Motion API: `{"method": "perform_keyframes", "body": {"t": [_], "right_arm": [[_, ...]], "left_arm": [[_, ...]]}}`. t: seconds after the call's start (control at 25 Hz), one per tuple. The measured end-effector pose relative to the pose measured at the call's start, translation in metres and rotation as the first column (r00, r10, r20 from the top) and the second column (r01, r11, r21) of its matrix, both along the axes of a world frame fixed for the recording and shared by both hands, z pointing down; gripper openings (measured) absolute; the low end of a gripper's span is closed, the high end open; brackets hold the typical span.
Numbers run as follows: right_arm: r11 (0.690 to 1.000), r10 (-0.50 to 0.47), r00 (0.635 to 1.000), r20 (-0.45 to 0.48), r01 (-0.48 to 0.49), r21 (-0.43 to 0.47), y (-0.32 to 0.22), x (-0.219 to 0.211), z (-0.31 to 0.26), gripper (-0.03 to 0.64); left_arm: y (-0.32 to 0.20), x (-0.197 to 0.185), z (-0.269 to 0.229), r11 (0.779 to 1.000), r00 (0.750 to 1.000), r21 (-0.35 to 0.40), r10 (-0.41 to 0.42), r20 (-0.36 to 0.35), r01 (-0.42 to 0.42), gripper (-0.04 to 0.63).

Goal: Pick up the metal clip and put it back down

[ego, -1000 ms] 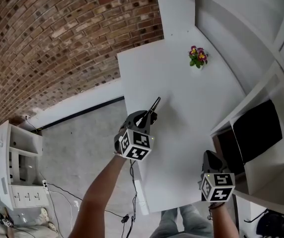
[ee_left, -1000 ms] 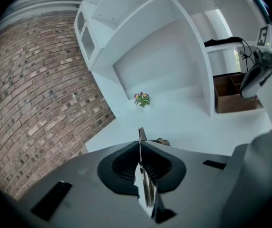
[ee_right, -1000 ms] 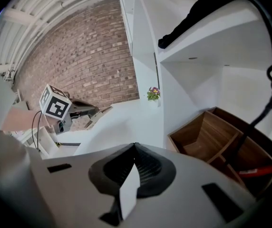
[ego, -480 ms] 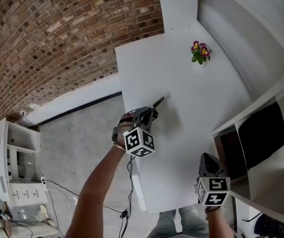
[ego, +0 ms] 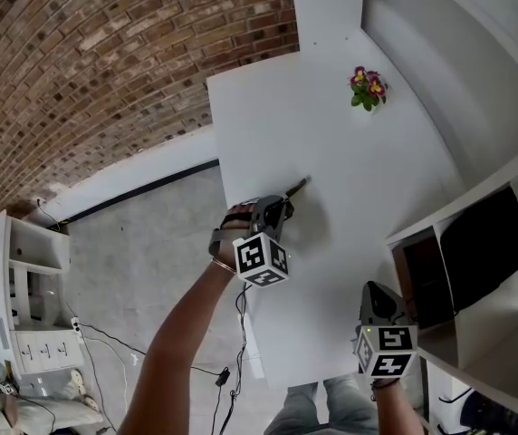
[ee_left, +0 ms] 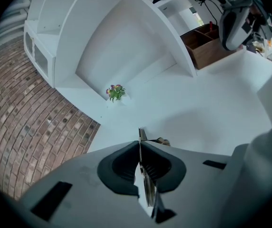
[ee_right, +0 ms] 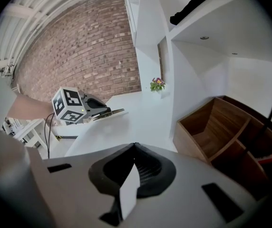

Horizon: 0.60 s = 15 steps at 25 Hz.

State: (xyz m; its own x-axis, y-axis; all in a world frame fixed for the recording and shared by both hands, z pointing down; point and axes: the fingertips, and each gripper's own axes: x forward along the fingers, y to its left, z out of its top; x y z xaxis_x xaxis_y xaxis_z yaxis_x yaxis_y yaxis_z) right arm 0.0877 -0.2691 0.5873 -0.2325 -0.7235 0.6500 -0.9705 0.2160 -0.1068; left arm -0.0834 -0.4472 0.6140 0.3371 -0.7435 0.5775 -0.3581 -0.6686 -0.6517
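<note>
Two grippers in play, and all the action is on the left. The left gripper (ee_left: 140, 145) has its fingers (ee_left: 119, 165) clamped tight on the metal clip (ee_left: 148, 186). The thin strip runs edge-on through the seam between the pads, and its front end pokes out just past the fingertips. From the head view, the clip juts forward and to the right of those fingers, low over the white table (ego: 359, 179). Whether its far tip touches the surface, I can't say. From the right gripper view it sits roughly level, with the table just beneath it.

Far ahead of the left fingertips, a small flower pot (ee_left: 115, 92) stands at the back of the table. The brick wall (ee_left: 26, 127) is off to their left.

Over to the right gripper (ee_right: 134, 145): fingers pressed together, nothing between them, well apart from the clip. It hangs back over the near edge of the table. The left gripper's marker cube (ee_right: 69, 106) is ahead of its fingers and to their left. A wooden box (ee_right: 212, 127) with dividers is ahead to their right.
</note>
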Motion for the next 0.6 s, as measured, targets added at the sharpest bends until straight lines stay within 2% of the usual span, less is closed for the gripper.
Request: {"method": "perform_keyframes", "body": {"t": [0.44,0.6], "right_arm": [[1.000,0.007,1.000,-0.004,-0.007,-0.020,0.005,0.000,0.008,0.002],[1.000,0.011,1.000,-0.003,-0.012,-0.024,0.006,0.000,0.010,0.002]], "left_arm": [[0.005,0.004,0.017,0.999,0.998,-0.033,0.045,0.035,-0.043,0.015],[0.006,0.007,0.019,0.997,0.999,-0.056,0.051,0.019,-0.050,0.015]]}}
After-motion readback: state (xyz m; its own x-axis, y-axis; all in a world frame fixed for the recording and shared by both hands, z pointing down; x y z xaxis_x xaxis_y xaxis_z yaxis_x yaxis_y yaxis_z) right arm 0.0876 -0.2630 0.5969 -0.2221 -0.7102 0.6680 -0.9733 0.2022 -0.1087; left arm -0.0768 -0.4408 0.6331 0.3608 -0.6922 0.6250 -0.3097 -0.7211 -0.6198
